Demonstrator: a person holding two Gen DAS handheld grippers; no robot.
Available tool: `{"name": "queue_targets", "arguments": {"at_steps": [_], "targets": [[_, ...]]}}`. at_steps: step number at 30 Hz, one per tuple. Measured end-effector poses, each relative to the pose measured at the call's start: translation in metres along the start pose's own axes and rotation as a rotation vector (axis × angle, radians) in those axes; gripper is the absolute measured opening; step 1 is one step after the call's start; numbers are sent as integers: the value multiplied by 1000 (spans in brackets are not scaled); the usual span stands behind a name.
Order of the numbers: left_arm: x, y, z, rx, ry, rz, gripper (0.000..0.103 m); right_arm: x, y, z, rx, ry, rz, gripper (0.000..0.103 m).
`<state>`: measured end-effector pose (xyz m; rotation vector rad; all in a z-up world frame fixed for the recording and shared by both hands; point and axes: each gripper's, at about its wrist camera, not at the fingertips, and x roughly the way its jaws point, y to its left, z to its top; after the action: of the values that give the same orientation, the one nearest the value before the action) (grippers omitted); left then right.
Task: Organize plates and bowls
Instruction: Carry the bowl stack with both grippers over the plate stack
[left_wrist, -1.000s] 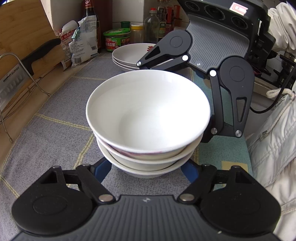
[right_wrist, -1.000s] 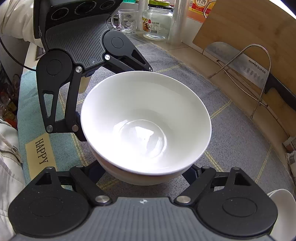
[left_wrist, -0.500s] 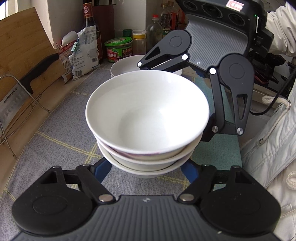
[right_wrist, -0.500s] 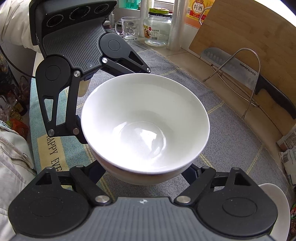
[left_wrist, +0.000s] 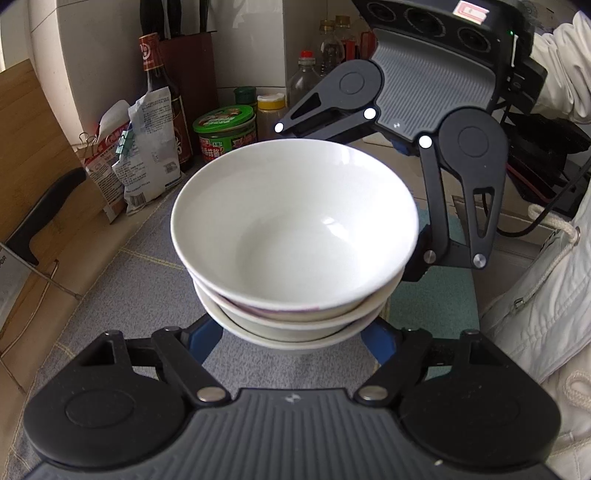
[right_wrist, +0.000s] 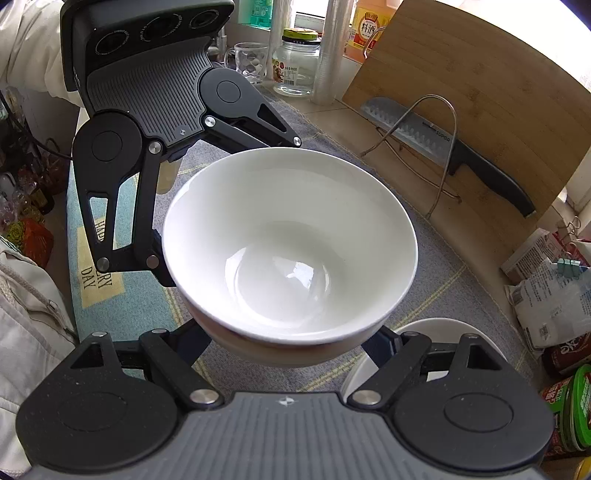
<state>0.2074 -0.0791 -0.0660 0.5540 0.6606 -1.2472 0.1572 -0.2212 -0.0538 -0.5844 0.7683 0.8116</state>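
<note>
Stack of three white ceramic bowls (left_wrist: 295, 236): clamped in my left gripper (left_wrist: 291, 334) and right gripper (right_wrist: 295, 341) jaws, opposite sides; white plates (right_wrist: 436, 332) lower right.

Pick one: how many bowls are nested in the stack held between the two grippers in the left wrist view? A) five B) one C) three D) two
C: the left wrist view shows three rims stepped one under another in the bowl stack, with the left gripper and the right gripper gripping it from opposite sides.
</note>
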Motion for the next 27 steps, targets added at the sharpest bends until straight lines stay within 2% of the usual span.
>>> {"name": "queue_targets", "arguments": {"at_steps": [12,21,27], "targets": [[46,-4,60,48,-14,-14,81,-38,-51,-45,19,-17,-52,89],[85,0,76,70,4,-30,81,-33,-81,-69,47,15,-83,89],[95,6,80,68,21,-29,81,-28,-91,-82,65,28,-82,89]]}}
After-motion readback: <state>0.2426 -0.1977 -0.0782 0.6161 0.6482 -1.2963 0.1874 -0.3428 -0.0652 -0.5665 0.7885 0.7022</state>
